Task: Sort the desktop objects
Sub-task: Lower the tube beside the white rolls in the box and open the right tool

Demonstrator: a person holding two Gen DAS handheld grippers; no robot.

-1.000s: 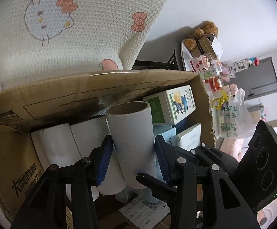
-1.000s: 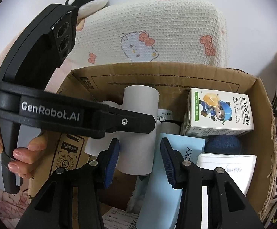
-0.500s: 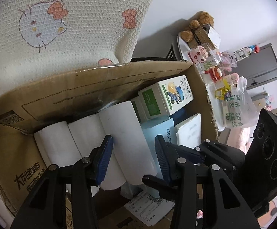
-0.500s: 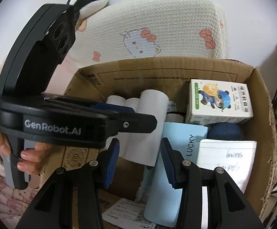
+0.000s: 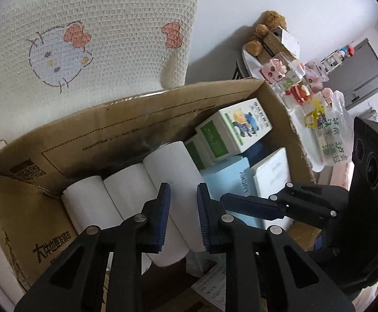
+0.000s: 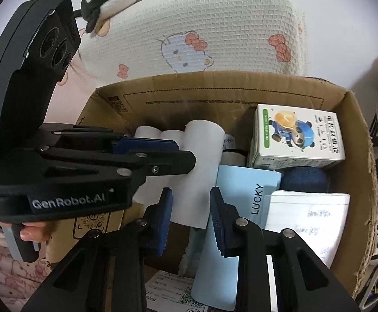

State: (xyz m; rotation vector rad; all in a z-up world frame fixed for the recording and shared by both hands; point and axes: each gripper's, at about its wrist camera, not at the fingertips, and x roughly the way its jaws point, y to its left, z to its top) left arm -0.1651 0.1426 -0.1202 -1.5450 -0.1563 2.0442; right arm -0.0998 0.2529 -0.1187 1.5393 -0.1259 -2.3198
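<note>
- Cardboard box [image 6: 189, 98]: everything sorted so far sits inside it, and both tools hang over its near edge, pointing steeply down into it
- Paper rolls [image 5: 126, 184]: three, white, lying side by side and touching along the box's left wall; their long axes run from the far wall towards the near edge, roughly in line with the way the tools point
- Left gripper [image 5: 183, 186]: above the rightmost roll [image 5: 173, 166], which is wider than the gap; its jaws are closing and nothing is between the pads, so it holds nothing; it is the nearer tool to the rolls
- Right gripper [image 6: 190, 192]: drawn to its narrowest and empty; it hangs over the seam between the rightmost roll and the blue booklet [image 6: 243, 189], so any tidying of the booklet likely falls to this hand
- Blue booklet: one, marked LUCKY, long axis also from far to near, its near end propped up above the box floor
- White notepad [image 6: 308, 213]: one, just right of the booklet, by the right wall
- Dark blue round thing [image 6: 303, 179]: one, partly hidden behind the notepad
- Green-and-white carton [image 6: 295, 135]: one in plain view in the far right corner; a second seems to sit under it, mostly hidden
- Printed slip [image 6: 168, 288]: one, on the box floor at the near edge
</note>
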